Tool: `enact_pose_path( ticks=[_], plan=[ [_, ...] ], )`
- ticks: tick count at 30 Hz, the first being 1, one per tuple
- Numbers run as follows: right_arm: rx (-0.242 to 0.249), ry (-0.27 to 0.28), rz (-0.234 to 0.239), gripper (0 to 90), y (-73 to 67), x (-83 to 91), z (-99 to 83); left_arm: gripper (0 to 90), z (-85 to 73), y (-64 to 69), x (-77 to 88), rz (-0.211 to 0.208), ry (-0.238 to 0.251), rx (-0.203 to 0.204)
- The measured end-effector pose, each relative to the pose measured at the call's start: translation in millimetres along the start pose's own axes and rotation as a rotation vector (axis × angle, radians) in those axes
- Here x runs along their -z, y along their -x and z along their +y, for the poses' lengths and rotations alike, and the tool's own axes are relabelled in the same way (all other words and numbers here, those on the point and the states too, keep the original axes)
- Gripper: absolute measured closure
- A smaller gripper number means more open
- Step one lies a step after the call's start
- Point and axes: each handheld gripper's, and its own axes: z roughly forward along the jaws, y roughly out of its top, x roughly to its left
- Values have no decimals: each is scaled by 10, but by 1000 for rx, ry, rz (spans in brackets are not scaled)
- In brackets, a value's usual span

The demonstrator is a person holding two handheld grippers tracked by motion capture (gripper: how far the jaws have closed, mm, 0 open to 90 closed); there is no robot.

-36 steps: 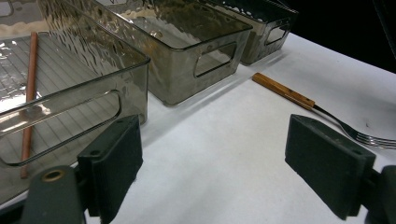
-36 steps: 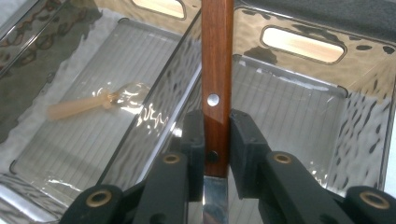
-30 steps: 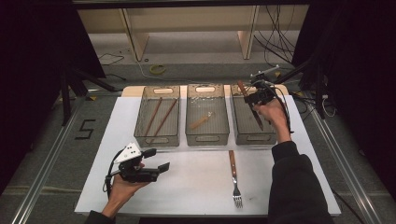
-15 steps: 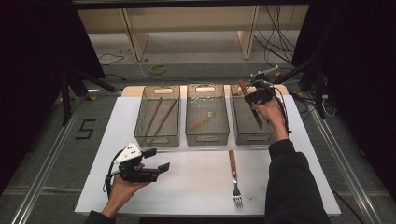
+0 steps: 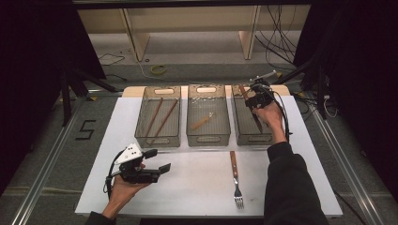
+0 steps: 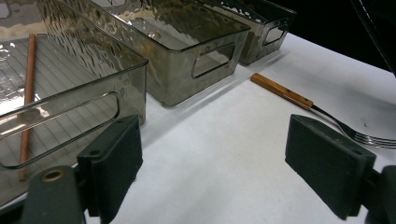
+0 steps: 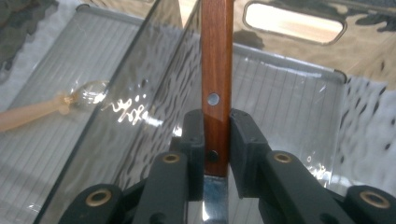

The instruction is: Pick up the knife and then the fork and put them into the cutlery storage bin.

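My right gripper (image 5: 257, 99) hangs over the right clear bin (image 5: 244, 136), shut on a wooden-handled knife (image 5: 242, 92). The handle points up and away and the blade slants down into the bin. In the right gripper view the pads (image 7: 243, 140) clamp the riveted handle (image 7: 216, 56) just above the metal blade. My left gripper (image 5: 158, 160) rests in the hand at the table's front left, open, with nothing between its pads (image 6: 114, 161). A wooden-handled fork (image 5: 235, 178) lies on the white table, tines toward me; the left gripper view shows the fork (image 6: 299, 99) ahead to the right.
Three clear bins stand in a row on the white tabletop (image 5: 197, 183). Two brown chopsticks (image 5: 159, 119) lie in the left bin (image 5: 155, 140). The middle bin (image 5: 206, 139) holds a small wooden spoon (image 5: 202, 122). Cables trail on the floor beyond the table.
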Motion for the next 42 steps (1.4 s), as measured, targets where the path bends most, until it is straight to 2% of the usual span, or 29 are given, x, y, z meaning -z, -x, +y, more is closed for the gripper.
enact_pose_path(
  ticks=[15, 16, 17, 19, 21, 23, 29, 34, 38, 42],
  plan=[
    [-18, -20, 1, 767, 20, -111, -81, 182, 1, 4, -3, -1, -2, -5],
    [-24, -20, -2, 754, 19, -114, -82, 182, 1, 3, -4, 0, -3, -4],
    [-23, -22, -11, 691, 19, -117, -80, 182, 0, 2, -4, 0, -2, -5],
    [-11, -35, -36, 631, 10, -109, -70, 182, 0, -1, -3, -1, -3, -2],
    [-13, -22, -26, 581, 2, -67, -68, 182, -2, -3, -4, 0, -4, -1],
    [-7, -8, -17, 576, -24, -7, -68, 182, -1, 2, -5, 0, -4, -3],
    [77, 28, 30, 505, -207, 197, -100, 181, 0, 2, -5, 4, -5, -5],
    [144, 62, 69, 462, -405, 433, -178, 181, 1, 3, -1, 6, -4, -6],
    [190, 81, 111, 441, -577, 633, -303, 181, 2, 7, 3, 11, 0, -10],
    [234, 76, 147, 429, -717, 724, -496, 181, 2, 0, 6, 13, 0, -7]
  ],
)
